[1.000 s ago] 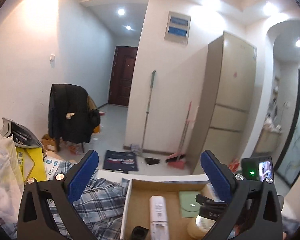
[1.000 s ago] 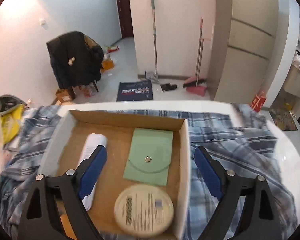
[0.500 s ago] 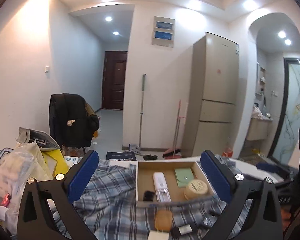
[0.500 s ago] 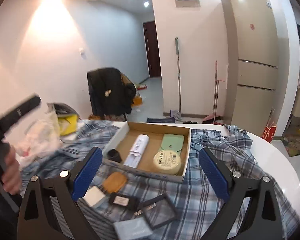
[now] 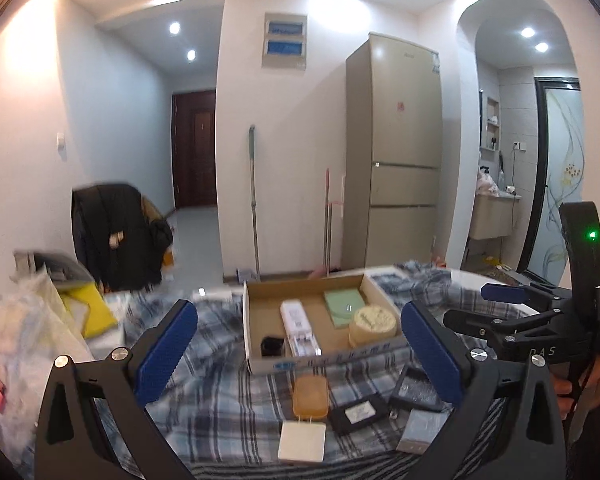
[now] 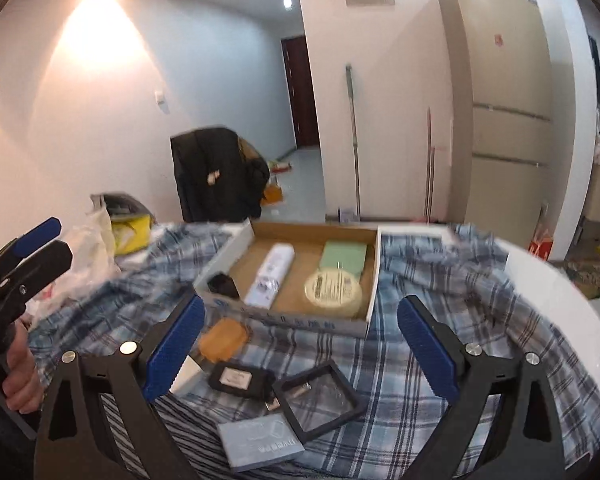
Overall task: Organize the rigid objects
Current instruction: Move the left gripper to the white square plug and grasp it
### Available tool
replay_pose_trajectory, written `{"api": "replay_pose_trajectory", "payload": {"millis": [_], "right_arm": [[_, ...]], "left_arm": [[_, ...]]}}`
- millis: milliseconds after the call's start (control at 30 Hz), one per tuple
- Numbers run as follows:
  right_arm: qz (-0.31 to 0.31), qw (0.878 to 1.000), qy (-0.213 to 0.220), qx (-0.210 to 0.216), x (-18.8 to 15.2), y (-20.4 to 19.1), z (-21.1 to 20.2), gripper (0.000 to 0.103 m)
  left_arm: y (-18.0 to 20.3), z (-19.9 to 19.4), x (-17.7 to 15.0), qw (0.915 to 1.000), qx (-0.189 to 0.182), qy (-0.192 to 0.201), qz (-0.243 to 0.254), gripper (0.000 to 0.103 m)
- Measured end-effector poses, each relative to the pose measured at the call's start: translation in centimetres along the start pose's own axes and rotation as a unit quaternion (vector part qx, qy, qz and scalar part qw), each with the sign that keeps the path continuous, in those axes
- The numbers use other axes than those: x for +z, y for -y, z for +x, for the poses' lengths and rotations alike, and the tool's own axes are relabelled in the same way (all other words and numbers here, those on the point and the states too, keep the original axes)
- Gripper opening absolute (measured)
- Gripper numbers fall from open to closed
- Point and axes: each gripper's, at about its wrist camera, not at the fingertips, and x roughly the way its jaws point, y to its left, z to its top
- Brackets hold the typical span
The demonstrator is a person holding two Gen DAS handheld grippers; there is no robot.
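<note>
A shallow cardboard box lies on a blue plaid cloth. It holds a white remote, a green pouch, a round cream tin and a small black object. In front of it lie an orange case, a white adapter, a black case, a black square frame and a grey-blue booklet. My left gripper and right gripper are both open and empty, held above these loose items.
White plastic bags and a yellow box crowd the table's left side. The white round table edge shows at right. A chair with a black jacket, a mop, a broom and a fridge stand behind.
Both grippers have pulled back and up from over the box. The loose items in front of the box have come into view. Both stay open.
</note>
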Motion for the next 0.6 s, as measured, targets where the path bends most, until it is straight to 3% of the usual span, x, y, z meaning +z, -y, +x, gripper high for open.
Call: {"api": "replay_pose_trajectory", "payload": {"millis": [167,300,400,600], "right_arm": [[0.001,0.996,-0.076,-0.038,-1.9,1.2,3.9,0.097],[0.014,0.992,-0.121,-0.032,-3.4,2.3,5.8,0.097],[0.019,0.988,-0.140,-0.056,-4.1,2.7,6.2,0.097],[0.007,0.988,-0.142,-0.059,-4.1,2.6,6.1,0.097]], "left_arm": [[-1.0,3.4,-2.8,0.9971,-0.011,-0.075,-0.006,0.103],[-1.2,5.8,-4.7,0.9916,-0.032,-0.124,-0.016,0.101],[-1.1,7.3,-5.9,0.9885,-0.033,-0.148,-0.006,0.094],[-1.6,9.4,-7.3,0.9784,-0.035,-0.203,-0.013,0.080]]}}
